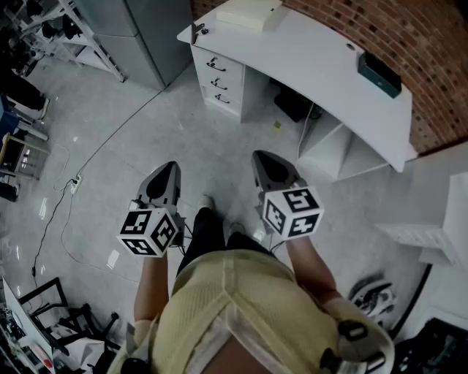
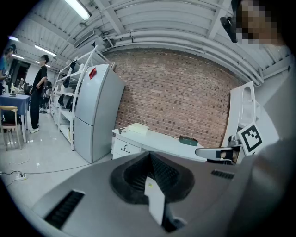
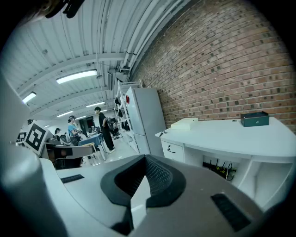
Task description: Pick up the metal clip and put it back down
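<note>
A small dark metal clip (image 1: pixel 197 31) sits at the left corner of the white desk (image 1: pixel 322 69), far ahead of both grippers; it also shows tiny in the left gripper view (image 2: pixel 121 131) and the right gripper view (image 3: pixel 163 133). My left gripper (image 1: pixel 170 169) and right gripper (image 1: pixel 265 159) are held side by side at waist height over the floor, pointing toward the desk. Both are shut with nothing between the pads, as the left gripper view (image 2: pixel 149 156) and the right gripper view (image 3: pixel 145 159) confirm.
A cream box (image 1: pixel 248 13) and a dark green box (image 1: pixel 379 73) lie on the desk, which has drawers (image 1: pixel 218 82) at its left end. A grey fridge (image 1: pixel 139 29) stands left of it. A cable (image 1: pixel 73 182) runs across the floor. White shelving (image 1: pixel 428 237) stands at the right.
</note>
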`<state>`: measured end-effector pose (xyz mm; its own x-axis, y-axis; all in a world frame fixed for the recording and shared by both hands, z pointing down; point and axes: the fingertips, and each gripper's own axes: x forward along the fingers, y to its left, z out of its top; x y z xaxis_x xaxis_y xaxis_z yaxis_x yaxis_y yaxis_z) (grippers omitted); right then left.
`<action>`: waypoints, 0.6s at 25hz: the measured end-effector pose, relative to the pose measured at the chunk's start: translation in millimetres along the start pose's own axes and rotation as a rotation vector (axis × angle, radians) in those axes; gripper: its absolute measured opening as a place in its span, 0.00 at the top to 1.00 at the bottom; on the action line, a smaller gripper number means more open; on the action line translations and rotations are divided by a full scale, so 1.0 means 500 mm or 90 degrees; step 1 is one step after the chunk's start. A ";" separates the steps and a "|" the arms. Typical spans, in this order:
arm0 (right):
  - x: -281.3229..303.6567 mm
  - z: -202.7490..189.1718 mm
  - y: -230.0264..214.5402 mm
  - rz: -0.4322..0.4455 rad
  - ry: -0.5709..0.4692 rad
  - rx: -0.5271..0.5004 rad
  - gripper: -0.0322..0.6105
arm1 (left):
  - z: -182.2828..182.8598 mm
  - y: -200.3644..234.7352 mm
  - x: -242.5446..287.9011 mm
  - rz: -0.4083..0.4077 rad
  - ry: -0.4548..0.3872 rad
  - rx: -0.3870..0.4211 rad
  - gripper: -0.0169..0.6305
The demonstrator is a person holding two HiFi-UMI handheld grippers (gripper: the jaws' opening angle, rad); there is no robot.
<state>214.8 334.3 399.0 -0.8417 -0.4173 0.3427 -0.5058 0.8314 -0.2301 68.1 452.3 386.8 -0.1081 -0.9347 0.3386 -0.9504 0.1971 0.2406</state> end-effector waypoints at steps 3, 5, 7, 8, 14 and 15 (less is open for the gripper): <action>0.006 -0.008 -0.012 -0.008 0.008 0.010 0.95 | -0.001 -0.004 0.011 -0.002 0.003 0.003 0.97; 0.014 -0.013 -0.020 -0.010 0.014 0.018 0.95 | -0.002 -0.005 0.021 -0.001 0.008 0.016 0.97; 0.030 -0.014 -0.024 -0.011 0.017 0.027 0.95 | -0.003 0.000 0.035 0.001 0.014 0.030 0.97; 0.039 -0.013 -0.024 -0.012 0.017 0.031 0.95 | -0.002 0.005 0.043 0.000 0.015 0.034 0.97; 0.107 0.006 -0.010 -0.001 0.013 0.048 0.95 | 0.013 0.056 0.093 -0.020 0.015 0.036 0.97; 0.123 0.010 -0.006 -0.001 0.016 0.049 0.95 | 0.019 0.071 0.102 -0.022 0.017 0.037 0.97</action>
<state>163.7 304.3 416.2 -0.8366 -0.4084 0.3652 -0.5208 0.7997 -0.2986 26.2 408.9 403.9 -0.0687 -0.9324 0.3549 -0.9690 0.1470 0.1988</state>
